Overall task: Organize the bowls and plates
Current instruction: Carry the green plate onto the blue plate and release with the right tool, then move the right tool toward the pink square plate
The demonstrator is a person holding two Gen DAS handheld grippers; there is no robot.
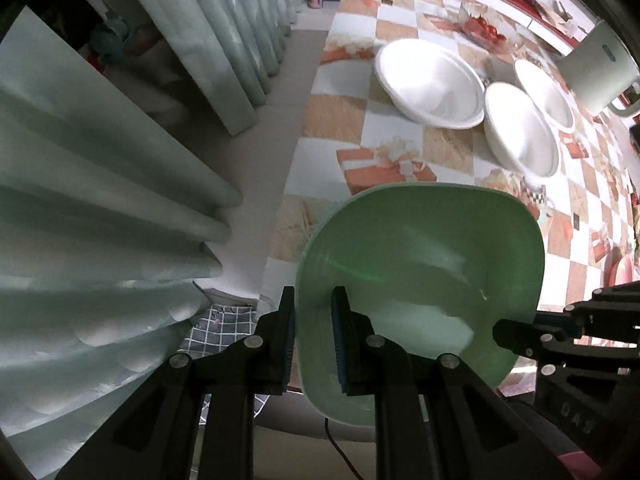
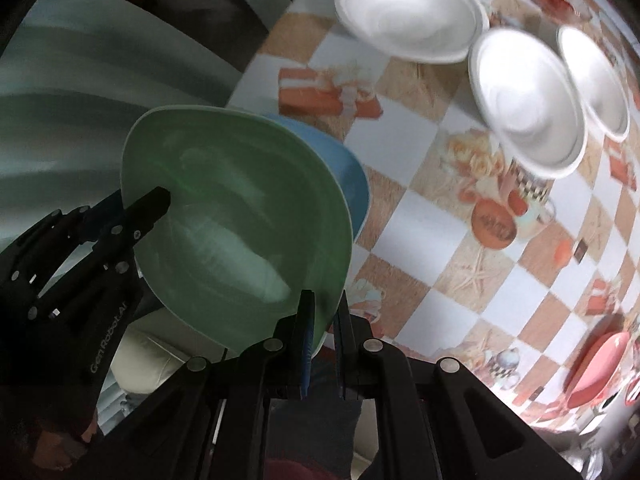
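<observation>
A: What's nearest?

B: One pale green squarish plastic plate [image 1: 420, 272], lifted above the near table edge. The left claw [image 1: 314, 336] is clenched on its left rim; the right claw [image 2: 324, 344] is clamped on its near edge.

A: Anything under it?

B: One blue plate [image 2: 352, 184] peeks out right behind the green one in the right wrist view.

A: And farther on?

B: Three white round bowls [image 1: 430, 82] [image 1: 520, 128] [image 1: 546, 92] sit on the checkered table [image 1: 396, 148], all with nothing inside them. One pink dish [image 2: 600, 364] lies near the right edge.
</observation>
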